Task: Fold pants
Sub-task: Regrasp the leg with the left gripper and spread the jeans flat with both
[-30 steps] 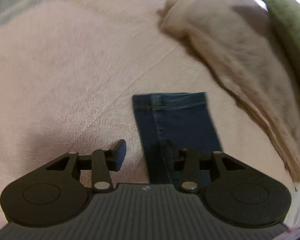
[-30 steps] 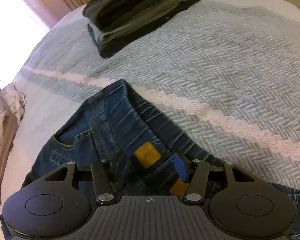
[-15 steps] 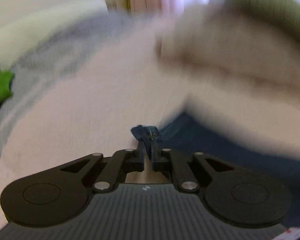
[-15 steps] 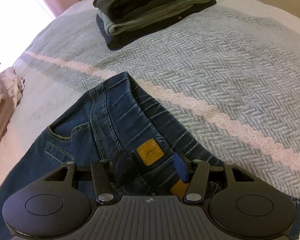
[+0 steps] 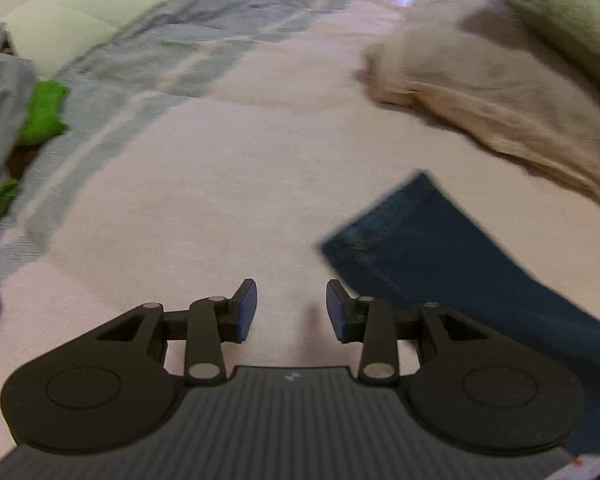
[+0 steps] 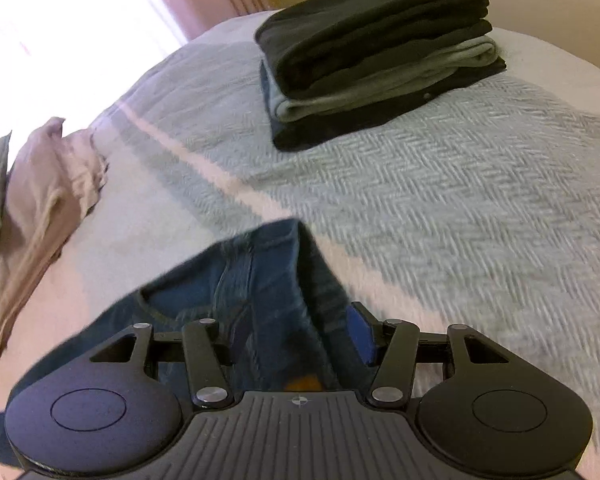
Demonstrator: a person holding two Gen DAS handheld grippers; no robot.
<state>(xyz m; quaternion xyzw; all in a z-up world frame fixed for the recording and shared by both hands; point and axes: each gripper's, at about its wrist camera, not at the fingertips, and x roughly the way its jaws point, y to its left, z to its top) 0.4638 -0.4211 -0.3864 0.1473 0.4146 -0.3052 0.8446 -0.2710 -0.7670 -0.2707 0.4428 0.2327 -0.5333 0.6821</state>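
On the bed's pink blanket (image 5: 228, 184), my left tool (image 5: 291, 305) hung with its jaws apart at a moderate gap and nothing between them, only bare blanket under the blue pads. The hem end of the jeans leg (image 5: 428, 248) lay flat just to the right of that tool, angled away toward the bed's right side, its corner close to the right finger but not inside the gap. Beyond it, toward the far right edge, a crumpled beige garment (image 5: 480, 80) lay heaped with an olive green one (image 5: 560, 12) behind it. At the left edge I could see grey fabric (image 5: 0, 120) and something bright green (image 5: 44, 112), too blurred to name.

From the right wrist view, my right tool (image 6: 296, 344) stood wide, straddling the waist end of the jeans (image 6: 236, 292); denim bunched up between the fingers, though I could not tell whether either pad pressed on it. That end rested where the pink blanket met the grey herringbone bedspread (image 6: 480, 208). A neat stack of folded dark clothes (image 6: 380, 52) sat well apart at the far corner.
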